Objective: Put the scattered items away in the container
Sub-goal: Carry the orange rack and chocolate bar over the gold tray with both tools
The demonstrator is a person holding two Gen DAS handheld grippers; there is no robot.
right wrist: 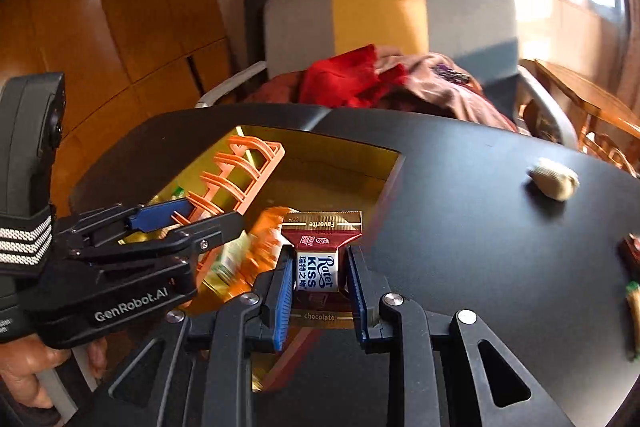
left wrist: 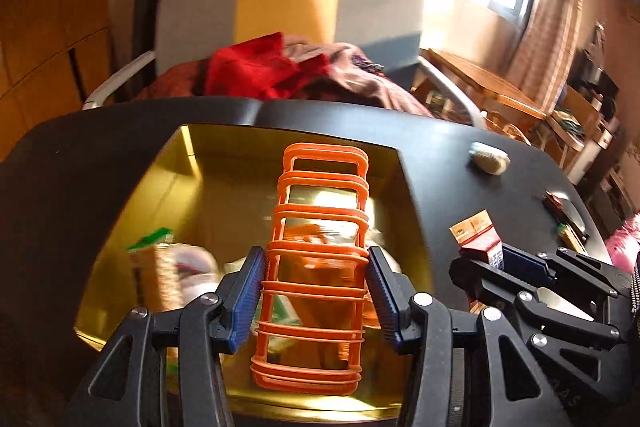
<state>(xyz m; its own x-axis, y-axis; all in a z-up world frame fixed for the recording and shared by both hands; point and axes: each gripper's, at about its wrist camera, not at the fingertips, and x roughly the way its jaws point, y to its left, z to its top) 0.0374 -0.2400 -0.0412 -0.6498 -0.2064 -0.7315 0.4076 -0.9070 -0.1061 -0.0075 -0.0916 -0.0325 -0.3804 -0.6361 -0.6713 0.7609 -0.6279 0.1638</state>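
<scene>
While the right gripper point(right wrist: 318, 291) pinches a wrapped chocolate point(right wrist: 320, 269) across its middle, it hangs just at the near right edge of the gold container point(left wrist: 192, 163), which sits sunk in the black table point(right wrist: 460, 179). That sweet looks light and its foil slippery, so a squeeze across the firm block, not the crimped ends, seems the safest hold. Directly over the container, the left gripper point(left wrist: 316, 291) has its blue pads point(left wrist: 248, 291) against both long sides of an orange plastic rack point(left wrist: 320, 227), holding it lengthwise above the packets point(left wrist: 160, 267) already inside. I judge the rack stiff but springy and light; its thin ribs could flex or snap, so gripping the side rails is sensible. Beyond the container to the right, a pale lump point(right wrist: 556, 181) lies loose on the table, well apart from it, and a few small wrapped pieces point(right wrist: 632, 291) lie at the far right edge. Behind the table stands a chair point(left wrist: 288, 7) heaped with red and brown cloth point(left wrist: 256, 71).
</scene>
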